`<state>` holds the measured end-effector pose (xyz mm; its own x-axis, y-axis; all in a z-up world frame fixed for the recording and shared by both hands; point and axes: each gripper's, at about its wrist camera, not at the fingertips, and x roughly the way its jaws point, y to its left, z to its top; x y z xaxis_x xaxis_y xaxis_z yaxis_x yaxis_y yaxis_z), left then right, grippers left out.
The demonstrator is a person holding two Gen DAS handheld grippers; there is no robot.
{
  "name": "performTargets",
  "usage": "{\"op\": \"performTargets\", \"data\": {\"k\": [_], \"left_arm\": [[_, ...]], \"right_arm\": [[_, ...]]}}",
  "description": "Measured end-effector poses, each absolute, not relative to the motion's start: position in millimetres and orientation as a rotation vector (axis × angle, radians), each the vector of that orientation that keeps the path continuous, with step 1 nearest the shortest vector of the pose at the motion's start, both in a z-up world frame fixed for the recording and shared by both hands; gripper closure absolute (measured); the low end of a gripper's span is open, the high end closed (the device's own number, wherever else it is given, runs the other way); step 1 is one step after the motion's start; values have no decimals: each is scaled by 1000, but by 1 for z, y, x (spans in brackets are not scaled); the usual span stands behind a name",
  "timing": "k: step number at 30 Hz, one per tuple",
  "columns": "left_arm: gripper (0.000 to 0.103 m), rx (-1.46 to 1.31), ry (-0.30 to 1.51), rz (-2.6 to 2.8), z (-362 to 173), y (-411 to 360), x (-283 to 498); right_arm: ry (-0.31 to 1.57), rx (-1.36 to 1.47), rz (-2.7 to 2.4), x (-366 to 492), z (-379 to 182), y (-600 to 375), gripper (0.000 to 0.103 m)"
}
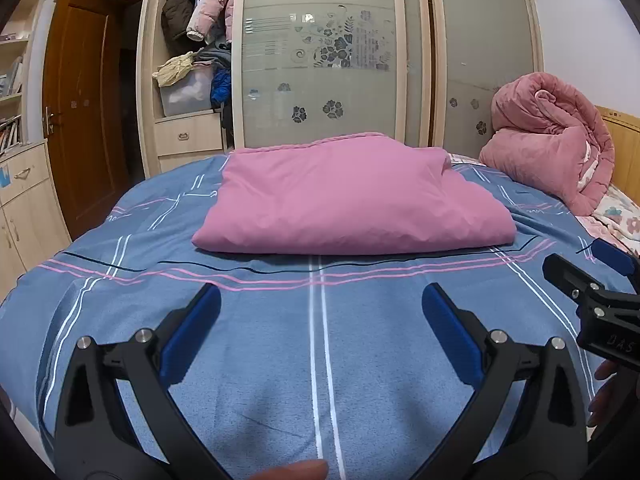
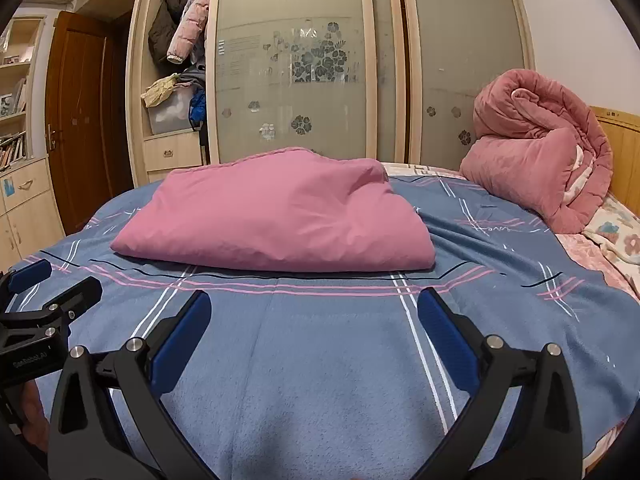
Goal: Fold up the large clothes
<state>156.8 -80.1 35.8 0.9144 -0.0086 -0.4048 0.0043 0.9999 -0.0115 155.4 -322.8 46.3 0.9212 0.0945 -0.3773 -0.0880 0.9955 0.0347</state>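
- Pink folded garment (image 1: 352, 196) lies as a thick, roughly rectangular bundle on the bed's blue sheet (image 1: 260, 340), about mid-bed and toward the far edge, its near edge just beyond the pink and dark stripes that cross the sheet.
- In the right wrist view the same bundle (image 2: 276, 220) sits left of centre, its right end bunched and slightly raised.
- Left gripper (image 1: 320, 308) hovers over bare sheet on the near side of the bundle, well apart from it; its jaws stand wide apart with nothing between the blue pads (image 1: 196, 328).
- Right gripper (image 2: 314, 312) is likewise over bare sheet short of the bundle, jaws spread wide and holding nothing.
- Each gripper shows at the edge of the other's view: the right one (image 1: 592, 276) at the right margin of the left wrist view, the left one (image 2: 48, 284) at the left margin of the right wrist view, so the two are side by side.
- Part of a hand (image 1: 604, 396) shows beneath the right gripper in the left wrist view.
- Rolled pink quilt (image 2: 536, 148) rests at the head of the bed on the right, against the wooden headboard (image 2: 624, 152), well apart from the folded bundle.
- Behind the bed stands a wardrobe with frosted sliding doors (image 1: 320, 60); its open left section holds hanging jackets (image 1: 208, 4) and a storage bin (image 1: 186, 94).
- Brown wooden door (image 1: 80, 112) stands at the left.
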Motion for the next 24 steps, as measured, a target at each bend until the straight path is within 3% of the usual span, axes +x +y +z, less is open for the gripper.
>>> {"op": "performTargets", "data": {"k": [24], "left_arm": [[2, -8, 416, -8, 36, -81, 156]], "right_arm": [[394, 15, 99, 157, 43, -321, 1]]}}
